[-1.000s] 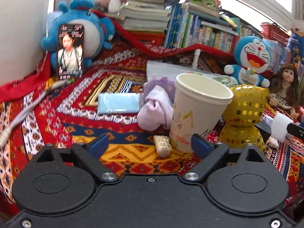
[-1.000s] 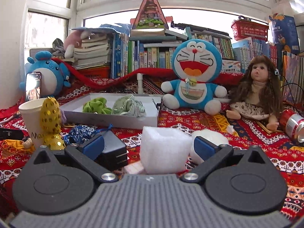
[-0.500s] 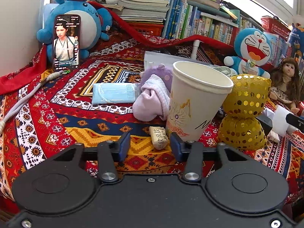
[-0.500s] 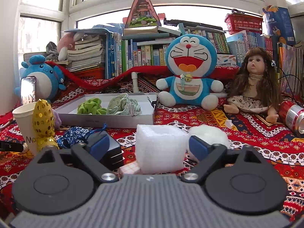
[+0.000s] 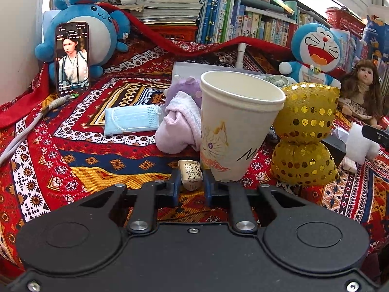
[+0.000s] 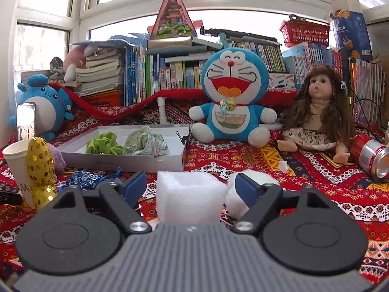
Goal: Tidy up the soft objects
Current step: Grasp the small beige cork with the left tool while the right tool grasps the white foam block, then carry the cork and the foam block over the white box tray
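Closing, the left gripper seemingly pinches the small packet at the paper cup's seven o'clock; the right gripper, narrowing, straddles untouched white foam, readying removal.

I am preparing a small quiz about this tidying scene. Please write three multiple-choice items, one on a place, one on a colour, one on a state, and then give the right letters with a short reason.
1. Where does the green scrunchie lie?
A. in the white tray
B. inside the paper cup
C. on the doll

2. Which colour is the face mask?
A. yellow
B. light blue
C. black

3. How does the red can stand?
A. upright
B. on its side
C. stacked on the books

Key: 1 A, it rests on the tray floor beside a pale green cloth. 2 B, it shows light blue on the patterned cloth. 3 B, its round metal end faces sideways.
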Demonstrator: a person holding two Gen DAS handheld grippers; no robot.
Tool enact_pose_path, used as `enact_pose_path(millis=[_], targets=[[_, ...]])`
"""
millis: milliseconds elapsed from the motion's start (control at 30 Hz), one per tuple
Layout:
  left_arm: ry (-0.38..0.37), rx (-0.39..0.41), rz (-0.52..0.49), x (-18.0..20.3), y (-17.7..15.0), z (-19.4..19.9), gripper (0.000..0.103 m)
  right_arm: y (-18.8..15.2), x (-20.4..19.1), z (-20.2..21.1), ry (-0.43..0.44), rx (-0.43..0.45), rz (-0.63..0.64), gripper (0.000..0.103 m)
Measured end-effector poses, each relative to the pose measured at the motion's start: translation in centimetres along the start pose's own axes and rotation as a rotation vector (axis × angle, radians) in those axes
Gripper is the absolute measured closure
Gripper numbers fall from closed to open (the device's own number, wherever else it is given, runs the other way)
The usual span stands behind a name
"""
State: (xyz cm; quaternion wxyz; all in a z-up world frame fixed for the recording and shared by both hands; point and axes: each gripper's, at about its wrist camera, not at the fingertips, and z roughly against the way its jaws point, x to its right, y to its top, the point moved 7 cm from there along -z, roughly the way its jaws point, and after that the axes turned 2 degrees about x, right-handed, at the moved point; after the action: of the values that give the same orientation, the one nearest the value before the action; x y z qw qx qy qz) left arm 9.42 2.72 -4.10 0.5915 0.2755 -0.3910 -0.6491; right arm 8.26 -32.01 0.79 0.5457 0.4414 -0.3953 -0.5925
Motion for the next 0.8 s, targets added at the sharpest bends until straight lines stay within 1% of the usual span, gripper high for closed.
enact_pose_path(millis=[133, 167, 200, 233, 400, 633, 800], targets=[[0.003, 0.0, 0.004, -0.1, 0.1, 0.1, 0.085, -0.3, 0.1, -0.3, 0.012, -0.017, -0.021, 0.027], [0.003, 0.001, 0.004, -0.1, 0.1, 0.2, 0.085, -0.3, 0.0, -0.3, 0.009, -0.017, -0.02, 0.031], [0.003, 0.002, 0.003, -0.1, 0.2, 0.2, 0.085, -0.4, 0.0, -0.3, 0.005, -0.015, -0.018, 0.038], [0.002, 0.003, 0.003, -0.2, 0.2, 0.2, 0.085, -0.3, 0.0, -0.3, 0.002, -0.015, -0.017, 0.04], [-0.002, 0.011, 0.008, -0.2, 0.6, 0.6, 0.085, 0.0, -0.1, 0.1, -0.006, 0.006, -0.013, 0.041], [-0.007, 0.043, 0.003, -0.2, 1.6, 1.7, 0.085, 0.9, -0.1, 0.8, -0.013, 0.038, 0.0, 0.042], [-0.02, 0.056, 0.033, -0.6, 2.6, 2.4, 0.085, 1.6, -0.1, 1.1, -0.012, 0.058, -0.002, 0.042]])
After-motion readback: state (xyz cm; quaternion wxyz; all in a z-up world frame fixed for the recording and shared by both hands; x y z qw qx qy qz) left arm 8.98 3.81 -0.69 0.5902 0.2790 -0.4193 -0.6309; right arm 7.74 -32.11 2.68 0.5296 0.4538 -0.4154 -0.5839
